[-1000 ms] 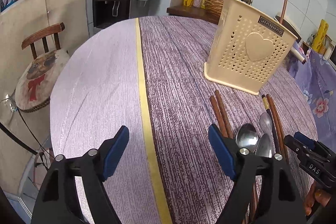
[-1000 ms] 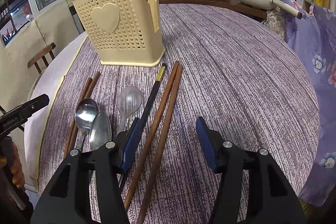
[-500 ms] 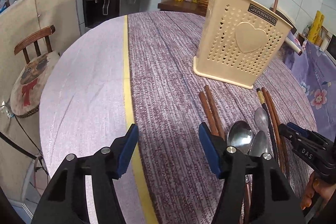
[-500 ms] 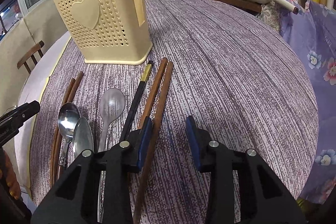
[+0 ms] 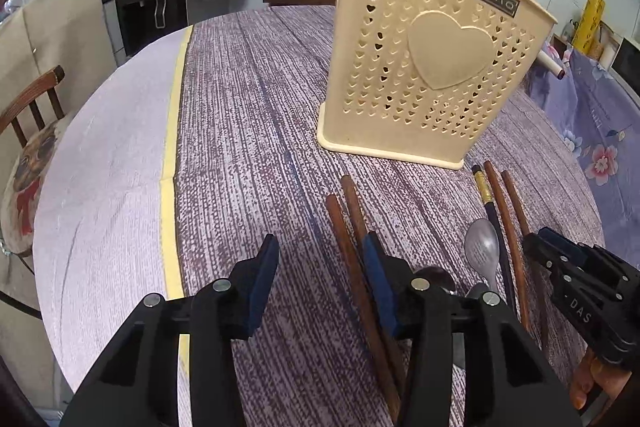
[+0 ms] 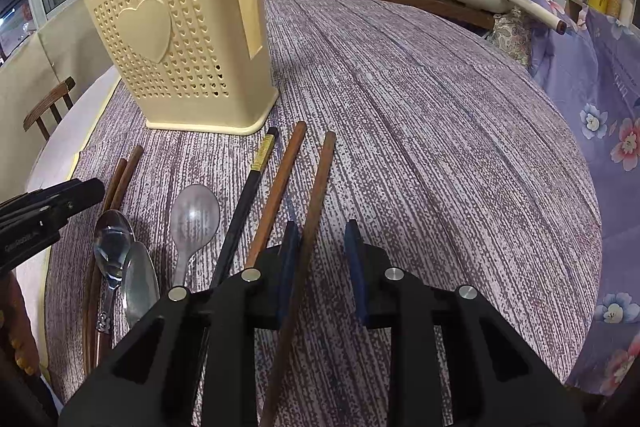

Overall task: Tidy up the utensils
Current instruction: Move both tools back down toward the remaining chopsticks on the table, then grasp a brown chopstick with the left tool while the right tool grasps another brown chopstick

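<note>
Setting: a round surface [image 6: 440, 115] under a purple-streaked cloth, a cream utensil holder [image 6: 180, 39] with a raised heart standing upright toward its far side.
Utensils: brown chopsticks, one black chopstick [image 6: 244, 203], two metal spoons [image 6: 120, 259] and a pale plastic spoon [image 6: 194, 219] lie side by side on the cloth in front of the holder.
Holder contents: one brown stick stands inside it, its top showing above the rim.
Left gripper [image 5: 320, 267]: low over the left pair of brown chopsticks [image 5: 348, 227]; its jaws have just been closing, both sticks lie between the blue pads, the right pad just beside them, no firm clamp visible.
Right gripper [image 6: 322, 259]: jaws have just been closing around the rightmost brown chopstick [image 6: 316, 195], which runs between the pads close against the left one; the right pad stands clear of it.
Background: a wooden chair, a water dispenser, a woven basket on a counter.
</note>
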### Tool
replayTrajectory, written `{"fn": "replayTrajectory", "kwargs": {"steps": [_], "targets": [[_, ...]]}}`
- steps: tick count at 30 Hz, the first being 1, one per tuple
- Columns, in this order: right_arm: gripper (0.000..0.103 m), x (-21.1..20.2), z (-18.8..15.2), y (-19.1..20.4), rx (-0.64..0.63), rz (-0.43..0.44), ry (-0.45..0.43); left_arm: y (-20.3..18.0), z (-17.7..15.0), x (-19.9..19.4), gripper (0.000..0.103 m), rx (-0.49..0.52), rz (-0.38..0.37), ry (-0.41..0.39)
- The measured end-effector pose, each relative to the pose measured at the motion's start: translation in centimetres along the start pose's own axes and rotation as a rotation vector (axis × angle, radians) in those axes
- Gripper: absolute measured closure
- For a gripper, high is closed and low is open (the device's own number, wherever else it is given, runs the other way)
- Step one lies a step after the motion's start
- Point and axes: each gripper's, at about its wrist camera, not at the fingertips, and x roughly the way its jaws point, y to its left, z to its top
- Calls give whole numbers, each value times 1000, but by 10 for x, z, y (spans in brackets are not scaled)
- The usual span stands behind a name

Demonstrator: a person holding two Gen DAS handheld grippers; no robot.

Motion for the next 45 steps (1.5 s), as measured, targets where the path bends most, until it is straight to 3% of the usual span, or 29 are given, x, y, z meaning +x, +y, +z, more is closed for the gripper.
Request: {"fn": "replayTrajectory", "kwargs": {"steps": [2, 10, 15, 20, 37, 45], "targets": [[78, 0, 0, 0, 0, 1, -1, -1, 0, 5, 67, 0, 9, 17], [78, 1, 0, 2, -5, -6, -1, -6, 0, 7, 69, 27, 34, 26], [78, 1, 1, 3, -15, -6, 4, -2, -2, 4, 81, 49, 65, 29], [78, 6, 9, 4, -12, -14, 12, 7, 1, 3, 82, 12, 58, 38], [78, 24, 31, 12, -9, -20, 17, -9, -19, -7, 82, 30, 95, 27], [93, 29, 34, 19, -27, -22, 12, -15, -19, -6, 91, 52, 134, 18]]}}
